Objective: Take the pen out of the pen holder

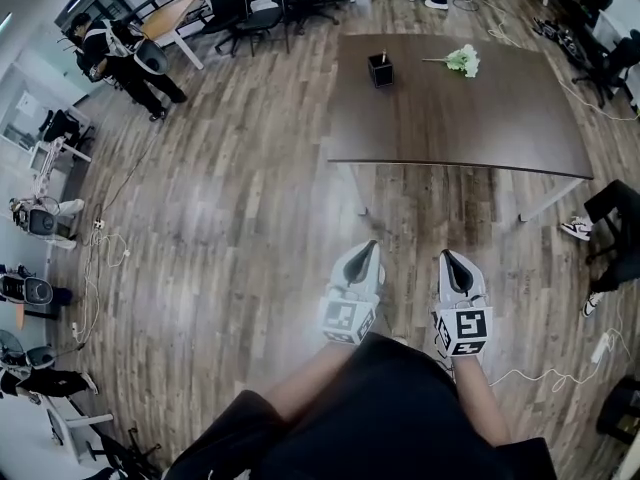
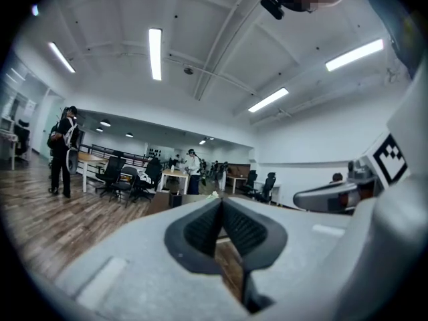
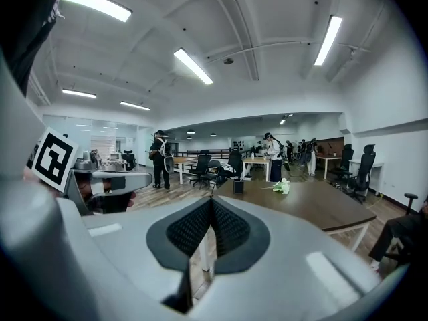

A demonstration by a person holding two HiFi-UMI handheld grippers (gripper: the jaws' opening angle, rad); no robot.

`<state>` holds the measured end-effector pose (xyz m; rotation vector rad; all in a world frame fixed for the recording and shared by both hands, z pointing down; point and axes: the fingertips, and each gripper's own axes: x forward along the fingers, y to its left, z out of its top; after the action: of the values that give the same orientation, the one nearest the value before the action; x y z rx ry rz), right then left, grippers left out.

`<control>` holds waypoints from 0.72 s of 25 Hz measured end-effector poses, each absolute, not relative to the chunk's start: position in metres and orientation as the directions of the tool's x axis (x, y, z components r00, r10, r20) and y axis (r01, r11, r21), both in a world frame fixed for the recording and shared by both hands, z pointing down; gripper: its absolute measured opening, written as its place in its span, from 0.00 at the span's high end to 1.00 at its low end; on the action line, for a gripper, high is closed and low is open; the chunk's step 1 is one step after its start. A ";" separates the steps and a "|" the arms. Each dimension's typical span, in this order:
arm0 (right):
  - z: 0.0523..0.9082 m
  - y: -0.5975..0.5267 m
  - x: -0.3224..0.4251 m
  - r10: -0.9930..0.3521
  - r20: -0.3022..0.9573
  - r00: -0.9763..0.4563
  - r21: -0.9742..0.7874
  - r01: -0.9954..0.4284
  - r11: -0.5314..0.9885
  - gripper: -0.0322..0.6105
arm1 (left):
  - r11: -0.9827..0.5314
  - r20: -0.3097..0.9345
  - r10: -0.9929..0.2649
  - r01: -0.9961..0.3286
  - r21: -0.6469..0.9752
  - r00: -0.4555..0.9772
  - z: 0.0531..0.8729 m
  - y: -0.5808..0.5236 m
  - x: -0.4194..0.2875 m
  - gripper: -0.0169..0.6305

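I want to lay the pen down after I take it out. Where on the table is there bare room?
Most of the table is bare: the near half, from the pen holder and the flowers down to the near edge, and the right end. Only the far strip holding those two is occupied, with a free gap between them.

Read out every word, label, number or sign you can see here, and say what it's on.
No readable words or numbers in any view.
Left gripper: square black-and-white marker pattern only, no letters.
Right gripper: same kind of marker, no letters.
Pen holder: too small to make out any label.
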<state>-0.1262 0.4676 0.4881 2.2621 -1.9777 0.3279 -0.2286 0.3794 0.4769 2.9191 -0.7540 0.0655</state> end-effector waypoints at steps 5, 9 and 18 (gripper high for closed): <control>0.497 0.389 -0.088 -0.951 0.277 0.138 -0.097 -0.981 -0.171 0.95 | -0.863 0.083 -0.482 -0.489 0.126 0.872 0.482 0.291 -0.199 0.97; 0.490 0.326 -0.064 -0.941 0.295 0.167 -0.062 -0.979 -0.194 0.95 | -0.883 0.082 -0.444 -0.451 0.130 0.892 0.474 0.229 -0.173 0.97; 0.483 0.201 -0.025 -0.927 0.309 0.212 -0.020 -0.973 -0.229 0.95 | -0.903 0.063 -0.400 -0.405 0.145 0.915 0.464 0.103 -0.129 0.97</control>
<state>-0.0250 0.2010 0.4834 2.3004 -1.8273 0.3830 -0.1287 0.1033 0.4643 2.9209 -0.6174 0.0468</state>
